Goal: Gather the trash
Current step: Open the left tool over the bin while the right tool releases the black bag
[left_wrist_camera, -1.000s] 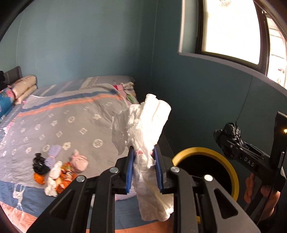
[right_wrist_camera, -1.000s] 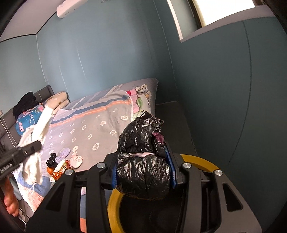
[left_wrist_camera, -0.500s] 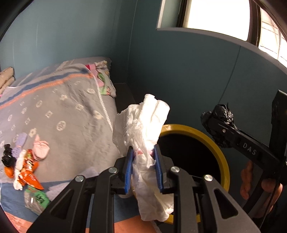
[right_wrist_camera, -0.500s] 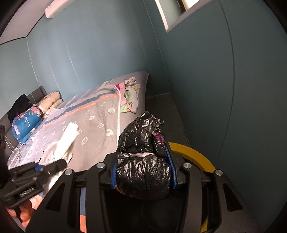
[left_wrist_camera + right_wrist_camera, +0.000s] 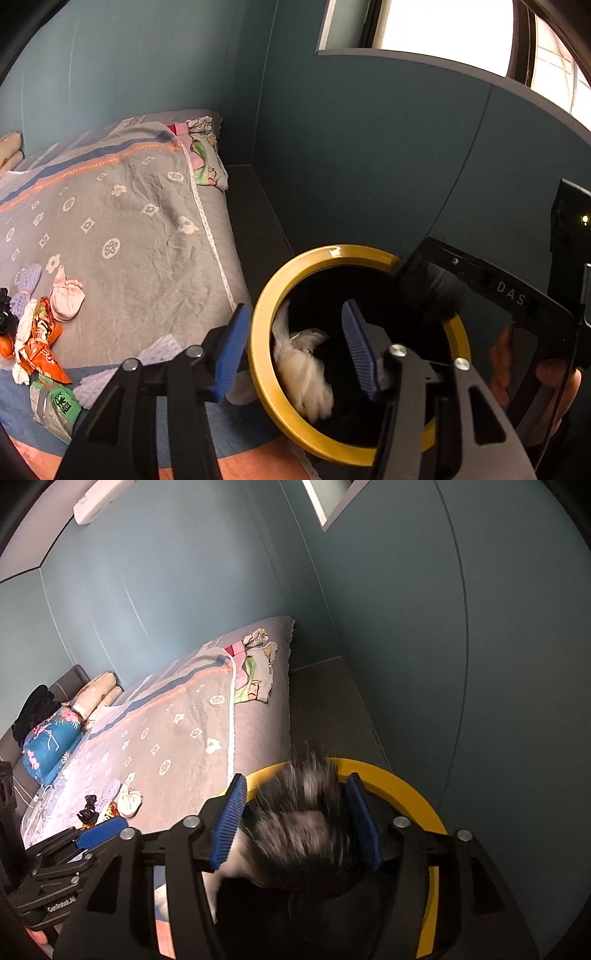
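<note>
My left gripper [image 5: 295, 343] hangs over the yellow-rimmed bin [image 5: 264, 314], its jaws opening. The white crumpled tissue wad [image 5: 303, 369] has left the blue pads and is dropping inside the bin against its near wall. My right gripper [image 5: 295, 819] is over the same bin [image 5: 406, 786], its jaws also opening. The black plastic bag [image 5: 299, 830] is a motion blur between its pads, free of them and falling. In the left wrist view the right gripper [image 5: 498, 291] reaches in over the far rim.
A bed with a grey patterned blanket [image 5: 122, 229] lies left of the bin. On it sit orange wrappers [image 5: 42, 350], a pink bundle [image 5: 66, 299] and a green packet [image 5: 55, 402]. A teal wall [image 5: 461, 646] stands close behind the bin. A hand [image 5: 554, 376] holds the right gripper.
Both grippers sank over the bin and their jaws parted. The white wad fell out of the left one into the bin. The black bag came loose from the right one.
</note>
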{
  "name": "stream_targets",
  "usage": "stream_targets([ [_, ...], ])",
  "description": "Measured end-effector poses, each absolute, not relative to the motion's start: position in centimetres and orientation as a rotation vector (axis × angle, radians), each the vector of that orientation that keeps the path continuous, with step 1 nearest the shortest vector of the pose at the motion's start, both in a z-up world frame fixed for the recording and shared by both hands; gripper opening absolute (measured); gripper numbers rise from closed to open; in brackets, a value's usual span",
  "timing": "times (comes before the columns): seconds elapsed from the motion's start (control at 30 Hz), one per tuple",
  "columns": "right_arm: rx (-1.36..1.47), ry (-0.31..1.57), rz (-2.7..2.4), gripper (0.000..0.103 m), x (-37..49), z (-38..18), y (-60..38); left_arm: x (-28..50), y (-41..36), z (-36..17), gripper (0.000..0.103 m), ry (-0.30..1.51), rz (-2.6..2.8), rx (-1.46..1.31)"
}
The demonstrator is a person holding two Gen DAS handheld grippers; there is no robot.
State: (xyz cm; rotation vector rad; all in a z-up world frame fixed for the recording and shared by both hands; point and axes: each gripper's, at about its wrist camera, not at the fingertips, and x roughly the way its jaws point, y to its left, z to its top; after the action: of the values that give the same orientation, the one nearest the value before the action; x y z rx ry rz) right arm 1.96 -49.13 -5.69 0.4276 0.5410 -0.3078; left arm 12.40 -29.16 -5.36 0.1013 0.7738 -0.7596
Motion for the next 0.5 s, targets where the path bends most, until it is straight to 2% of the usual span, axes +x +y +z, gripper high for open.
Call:
stream_targets([
  [0.13, 0.424, 0.533, -0.313, 0.063, 1.9, -5.4, -49.2, 12.7, -28.1, -5.0, 0.068, 0.756, -0.725, 0.073],
  [0.5, 0.412, 0.522, -0.28, 0.067, 2.1, -4.3, -47.8, 13.3, -24.7, -3.2, 0.089, 0.683, -0.649, 0.041],
])
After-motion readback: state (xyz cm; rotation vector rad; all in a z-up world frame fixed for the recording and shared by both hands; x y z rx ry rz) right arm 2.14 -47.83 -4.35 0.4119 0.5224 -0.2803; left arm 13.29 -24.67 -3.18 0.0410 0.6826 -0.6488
